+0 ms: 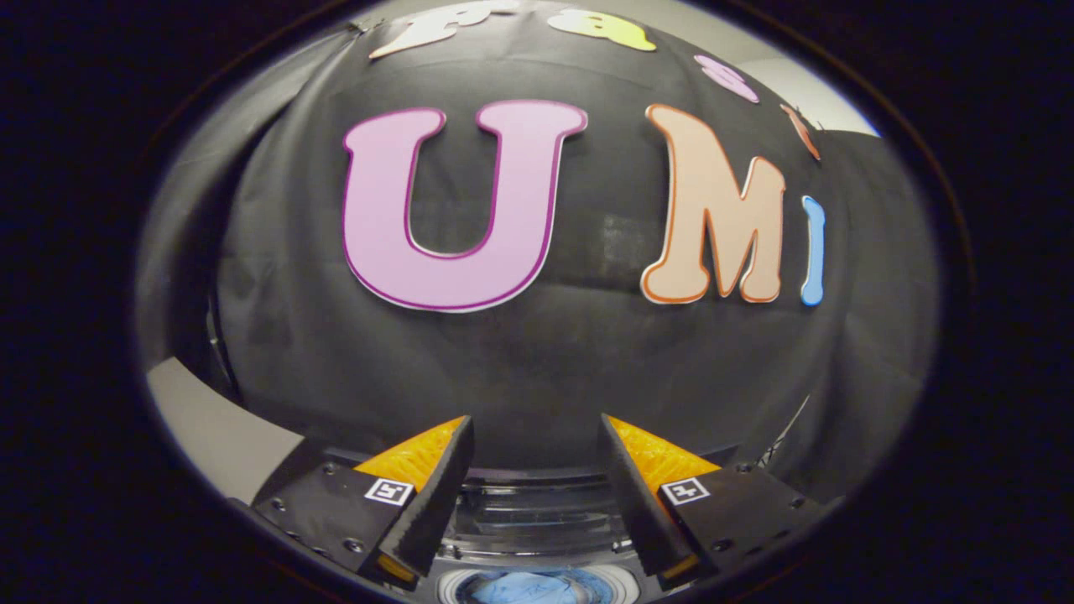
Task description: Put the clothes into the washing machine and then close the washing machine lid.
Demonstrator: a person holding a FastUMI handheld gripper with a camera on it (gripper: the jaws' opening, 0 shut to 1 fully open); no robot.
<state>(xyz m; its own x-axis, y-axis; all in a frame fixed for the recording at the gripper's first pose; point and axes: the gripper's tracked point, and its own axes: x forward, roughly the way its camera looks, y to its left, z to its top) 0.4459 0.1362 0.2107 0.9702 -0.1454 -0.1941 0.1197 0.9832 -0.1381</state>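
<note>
The gripper [535, 432] hangs above the washing machine [537, 512], its two orange-and-black fingers [436, 478] spread apart with nothing between them. Below and between the fingers, blue clothes [533, 589] lie inside the machine's round drum opening. The black cloth wall [587, 361] rises beyond.

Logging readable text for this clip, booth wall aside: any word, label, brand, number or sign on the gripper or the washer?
None can be read.
Markers, one on each jaw: square black-and-white code patterns, no words or numbers.
Washer: no label or number legible on the part in view.
Gripper: no print; jaws open, nothing between them, above the washer and the blue clothes in it.
</note>
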